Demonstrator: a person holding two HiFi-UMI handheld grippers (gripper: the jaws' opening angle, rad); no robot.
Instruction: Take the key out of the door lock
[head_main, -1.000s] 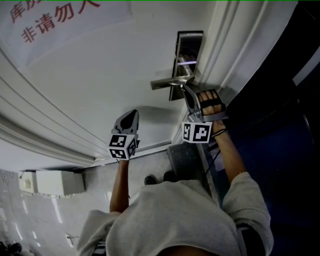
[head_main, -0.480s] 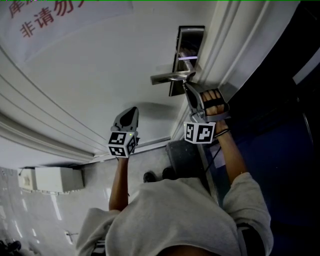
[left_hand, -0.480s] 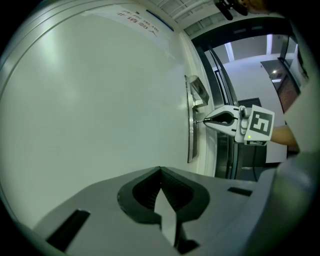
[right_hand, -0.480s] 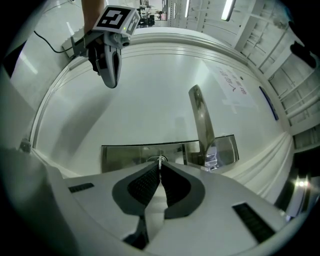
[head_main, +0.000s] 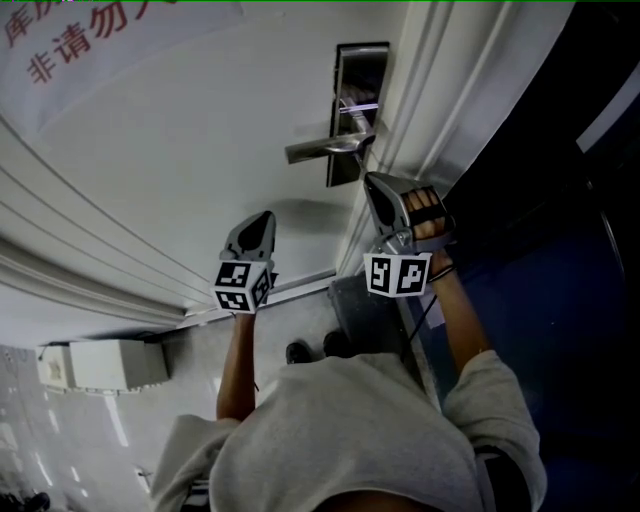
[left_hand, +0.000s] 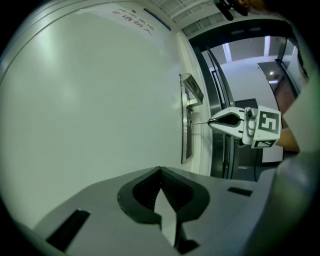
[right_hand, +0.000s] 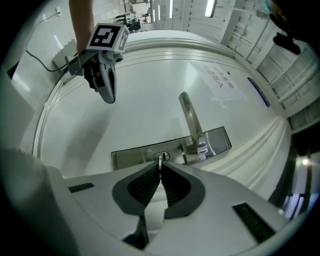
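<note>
Key (left_hand: 200, 122): clamped at its head between the right gripper's (right_hand: 160, 167) jaws, which are closed on it.

Axis: the blade runs straight out from the gripper tip, square to the door (head_main: 200, 150). It is in line with the keyhole in the lock plate (right_hand: 135, 154), just beside the lever handle (head_main: 320, 148).

Position: in the left gripper view the blade tip reaches the plate face. Whether it sits inside the cylinder or has just cleared it cannot be determined.

Judgement: withdrawal calls for a straight pull back along the blade's axis, without tilting.

Right hand: carries its gripper level, pointing at the plate.

Left gripper (head_main: 268, 215): jaws together with nothing between them. It faces bare door panel well apart from the lock and takes no part.
</note>
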